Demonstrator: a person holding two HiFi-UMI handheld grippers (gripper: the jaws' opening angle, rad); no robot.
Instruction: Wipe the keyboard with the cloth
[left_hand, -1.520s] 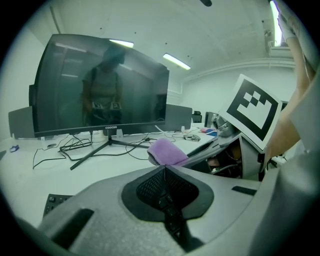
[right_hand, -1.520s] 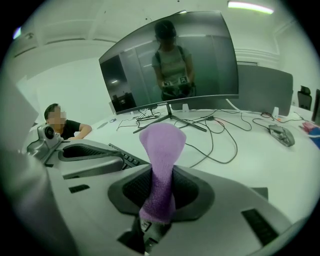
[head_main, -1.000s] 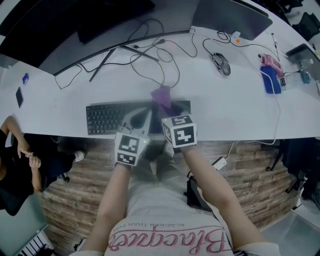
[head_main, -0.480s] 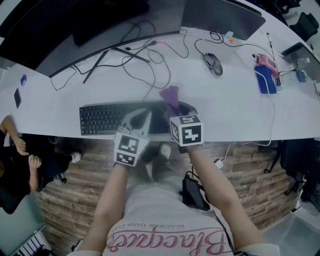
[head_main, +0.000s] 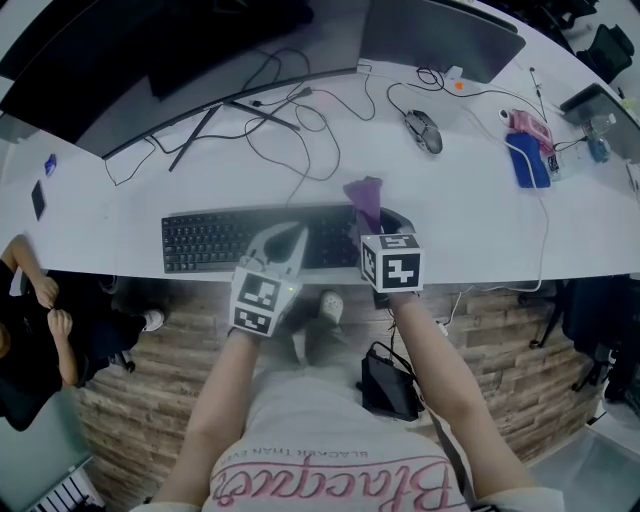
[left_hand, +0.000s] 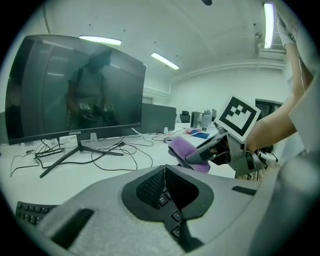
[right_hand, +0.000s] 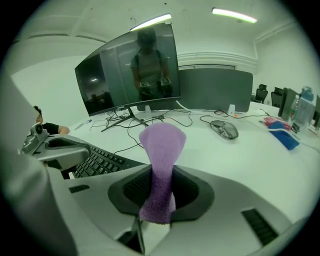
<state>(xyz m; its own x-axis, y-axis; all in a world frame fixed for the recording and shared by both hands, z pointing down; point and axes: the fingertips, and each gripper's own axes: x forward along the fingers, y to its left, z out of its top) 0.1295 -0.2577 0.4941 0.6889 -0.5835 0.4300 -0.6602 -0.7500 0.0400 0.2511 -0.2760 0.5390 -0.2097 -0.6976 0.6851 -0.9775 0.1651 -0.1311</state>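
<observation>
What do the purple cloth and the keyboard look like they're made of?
The purple cloth: soft fabric, perhaps microfibre or terry, matte, with a fuzzy, pebbled surface that bunches softly. The keyboard: probably hard plastic, matte black, with rigid separate keys and little shine.

Cloth (head_main: 364, 200) over keyboard (head_main: 220, 238) right end

Fuzzy purple cloth (right_hand: 159, 170); matt black plastic keyboard (head_main: 215, 238); smooth white worktop (head_main: 470, 210); rough wood-plank floor (head_main: 150, 395)
</observation>
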